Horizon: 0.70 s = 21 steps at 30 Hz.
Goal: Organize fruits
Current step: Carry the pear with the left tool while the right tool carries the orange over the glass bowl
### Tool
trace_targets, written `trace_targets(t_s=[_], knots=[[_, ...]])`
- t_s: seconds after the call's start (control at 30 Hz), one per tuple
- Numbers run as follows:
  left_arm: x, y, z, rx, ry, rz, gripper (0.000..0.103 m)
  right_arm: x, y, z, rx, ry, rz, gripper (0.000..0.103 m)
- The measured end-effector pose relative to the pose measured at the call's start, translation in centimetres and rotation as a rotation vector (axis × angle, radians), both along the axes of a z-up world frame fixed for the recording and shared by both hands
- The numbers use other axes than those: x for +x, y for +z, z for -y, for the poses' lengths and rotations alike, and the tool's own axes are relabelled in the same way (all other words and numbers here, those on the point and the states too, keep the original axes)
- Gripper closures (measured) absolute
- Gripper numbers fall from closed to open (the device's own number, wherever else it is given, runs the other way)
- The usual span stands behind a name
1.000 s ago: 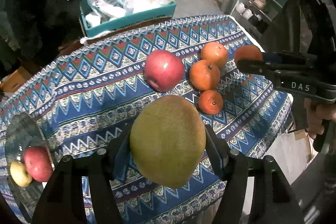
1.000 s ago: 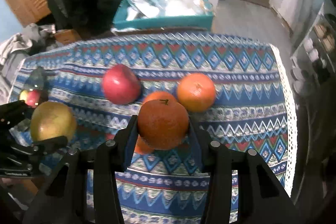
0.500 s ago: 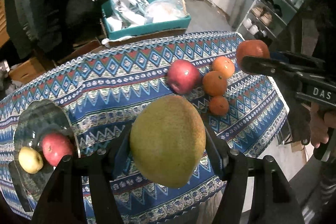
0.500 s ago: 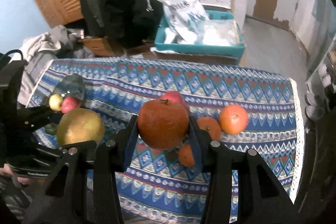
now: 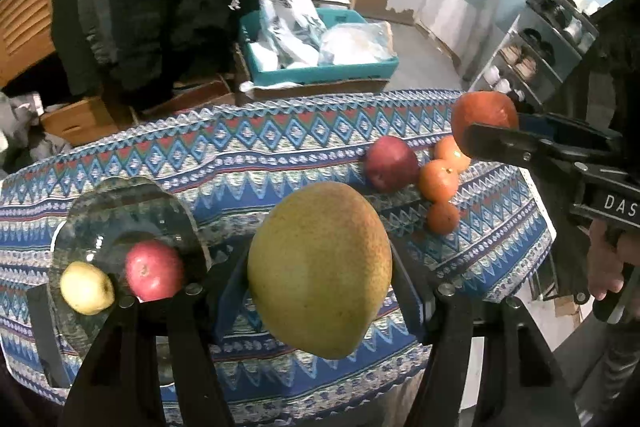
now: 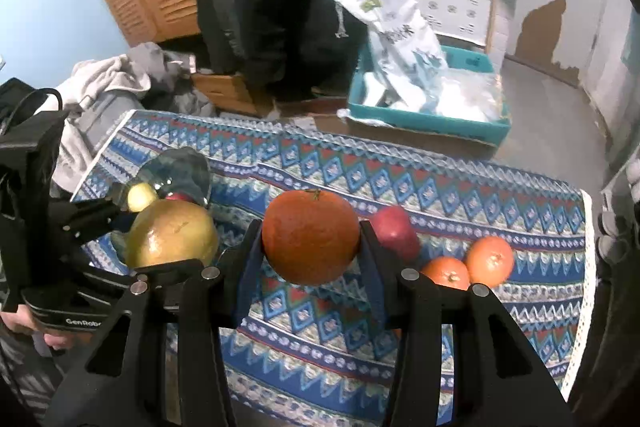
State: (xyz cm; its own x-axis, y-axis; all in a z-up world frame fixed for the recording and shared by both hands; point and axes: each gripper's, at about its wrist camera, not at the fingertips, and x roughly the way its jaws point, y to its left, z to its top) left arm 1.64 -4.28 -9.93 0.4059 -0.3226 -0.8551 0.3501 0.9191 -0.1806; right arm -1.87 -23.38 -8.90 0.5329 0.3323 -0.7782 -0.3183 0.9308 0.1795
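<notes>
1. The held pear (image 5: 320, 279) hides the tablecloth (image 5: 248, 163) behind it.
2. The third loose orange (image 6: 446, 273), at four o'clock in the right wrist view, is half hidden behind the gripper finger (image 6: 372, 259).
3. The glass bowl (image 6: 180, 167) is partly hidden behind the pear.

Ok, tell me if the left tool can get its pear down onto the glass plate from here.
Probably yes. The left tool grips the pear just beside the glass plate, which holds only a red apple and a yellow one, leaving bare glass behind them.
</notes>
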Motion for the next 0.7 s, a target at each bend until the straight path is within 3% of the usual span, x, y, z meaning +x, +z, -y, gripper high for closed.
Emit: trace_targets(t_s=[0.7], knots=[[0.1, -1.5, -10.1, 0.002, 0.188, -0.014, 0.035, 3.0, -0.6, -10.2, 0.014, 0.147, -0.017, 0.058]])
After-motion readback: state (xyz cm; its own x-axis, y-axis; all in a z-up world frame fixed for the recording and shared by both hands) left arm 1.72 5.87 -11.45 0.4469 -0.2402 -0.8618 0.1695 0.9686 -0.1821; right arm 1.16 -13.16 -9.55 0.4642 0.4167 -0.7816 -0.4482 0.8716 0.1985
